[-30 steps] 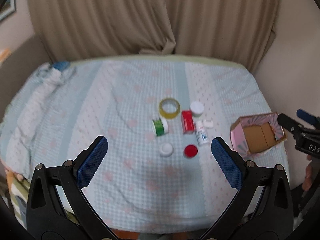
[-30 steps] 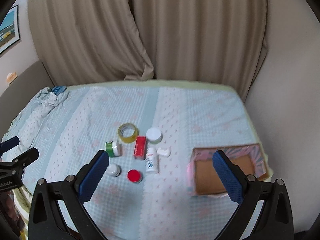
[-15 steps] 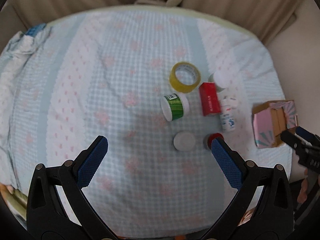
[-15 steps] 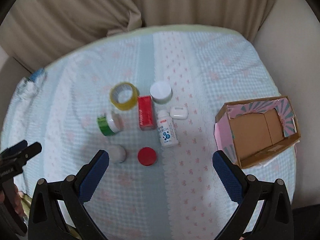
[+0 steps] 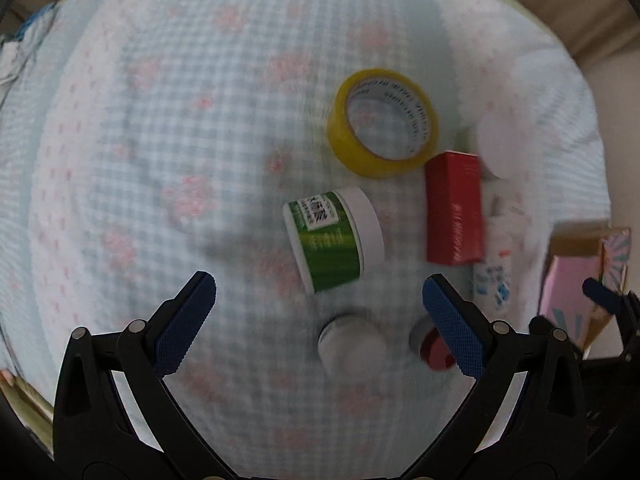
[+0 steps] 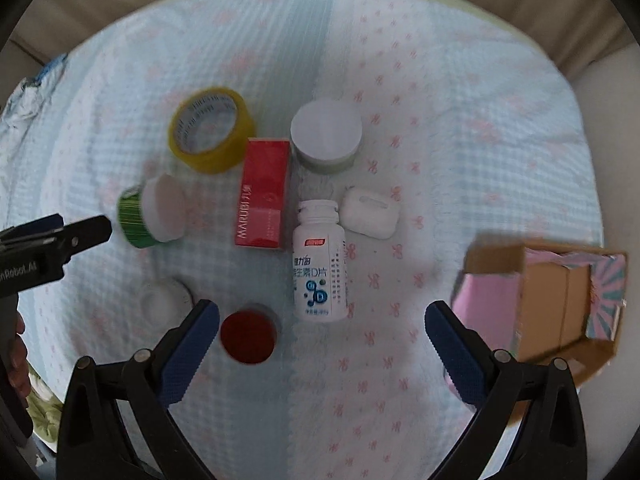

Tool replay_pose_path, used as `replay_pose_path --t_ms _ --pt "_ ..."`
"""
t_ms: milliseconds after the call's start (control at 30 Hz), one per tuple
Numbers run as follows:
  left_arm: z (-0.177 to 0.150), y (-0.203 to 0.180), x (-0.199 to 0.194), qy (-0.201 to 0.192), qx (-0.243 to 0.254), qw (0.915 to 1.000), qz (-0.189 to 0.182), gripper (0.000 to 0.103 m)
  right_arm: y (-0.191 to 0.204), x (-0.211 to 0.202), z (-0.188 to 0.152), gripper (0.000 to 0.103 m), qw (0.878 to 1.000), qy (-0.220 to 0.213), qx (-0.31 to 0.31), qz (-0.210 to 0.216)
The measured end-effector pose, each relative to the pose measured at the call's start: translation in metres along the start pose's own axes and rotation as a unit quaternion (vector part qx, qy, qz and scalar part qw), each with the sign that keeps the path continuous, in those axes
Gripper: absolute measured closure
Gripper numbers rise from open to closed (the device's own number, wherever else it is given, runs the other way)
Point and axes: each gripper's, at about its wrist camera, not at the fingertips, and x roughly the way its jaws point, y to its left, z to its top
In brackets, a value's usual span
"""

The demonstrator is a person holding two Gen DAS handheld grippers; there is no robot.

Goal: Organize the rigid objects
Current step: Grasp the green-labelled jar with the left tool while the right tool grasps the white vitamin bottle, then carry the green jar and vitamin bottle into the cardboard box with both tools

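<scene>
Small items lie grouped on a light blue checked cloth (image 6: 440, 100). A green jar (image 5: 334, 238) with a white lid lies on its side, just ahead of my open left gripper (image 5: 318, 300). Beyond it sit a yellow tape roll (image 5: 382, 118) and a red box (image 5: 454, 208). My right gripper (image 6: 322, 328) hangs open above a white pill bottle (image 6: 319, 266), with a red cap (image 6: 248, 336) by its left finger. A white-lidded jar (image 6: 326, 136), a small white case (image 6: 370, 218) and a white cap (image 6: 160, 302) lie nearby. An open pink cardboard box (image 6: 552, 304) stands at the right.
Beige curtains (image 6: 540, 8) hang behind the cloth. A crumpled bundle of fabric (image 6: 28, 92) lies at the far left edge. The left gripper's tip (image 6: 60, 236) and a hand (image 6: 16, 360) show at the left of the right wrist view.
Both grippers have moved down and forward toward the items, which now fill the views. The curtains have nearly left the frames. Both stay open.
</scene>
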Motion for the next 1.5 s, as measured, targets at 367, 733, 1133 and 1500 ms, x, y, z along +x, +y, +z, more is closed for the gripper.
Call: replay_pose_path --t_ms 367,733,1133,1500 --pt "0.016 -0.001 0.066 0.053 -0.030 0.9980 0.019 0.014 0.001 0.082 0.016 0.016 0.997 0.071 -0.027 -0.010" --pt "0.017 -0.008 0.090 0.068 -0.024 0.9974 -0.007 0.045 0.005 0.121 0.017 0.057 0.992 0.118 -0.031 -0.008" --pt "0.012 0.004 0.061 0.030 -0.001 0.9995 -0.010 0.050 0.016 0.100 0.003 0.057 0.995 0.094 -0.001 -0.016" --pt "-0.007 0.016 -0.036 -0.031 0.062 0.9962 -0.053 0.050 -0.002 0.005 -0.016 0.057 0.994 0.039 0.090 0.041"
